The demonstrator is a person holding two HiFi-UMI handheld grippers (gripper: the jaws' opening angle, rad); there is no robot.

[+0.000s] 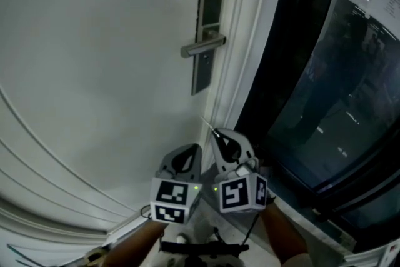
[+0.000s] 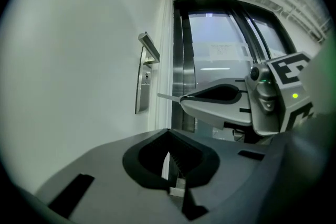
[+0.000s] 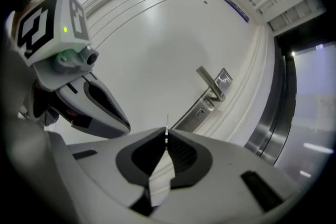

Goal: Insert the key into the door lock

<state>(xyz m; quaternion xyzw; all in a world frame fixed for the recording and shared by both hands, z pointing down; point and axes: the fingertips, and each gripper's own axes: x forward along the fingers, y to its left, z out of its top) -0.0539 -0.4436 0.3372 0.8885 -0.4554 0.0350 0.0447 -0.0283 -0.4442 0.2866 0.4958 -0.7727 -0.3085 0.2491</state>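
A white door (image 1: 94,59) carries a metal lock plate (image 1: 205,40) with a lever handle (image 1: 201,47). The plate (image 3: 202,110) also shows in the right gripper view, with a small keyhole (image 3: 200,111) below the handle (image 3: 210,82). My right gripper (image 1: 214,131) is shut on a thin key (image 1: 207,124), whose blade (image 3: 167,122) points toward the plate from well short of it. Just to its left and slightly lower, my left gripper (image 1: 194,147) has its jaws together with nothing in them. In the left gripper view the key (image 2: 168,96) sticks out of the right gripper (image 2: 181,98), with the plate (image 2: 142,81) beyond.
A white moulded door frame (image 1: 240,40) runs along the door's right edge. Beyond it stand dark glass and metal panels (image 1: 337,72). A person's forearms (image 1: 284,234) hold both grippers at the bottom of the head view.
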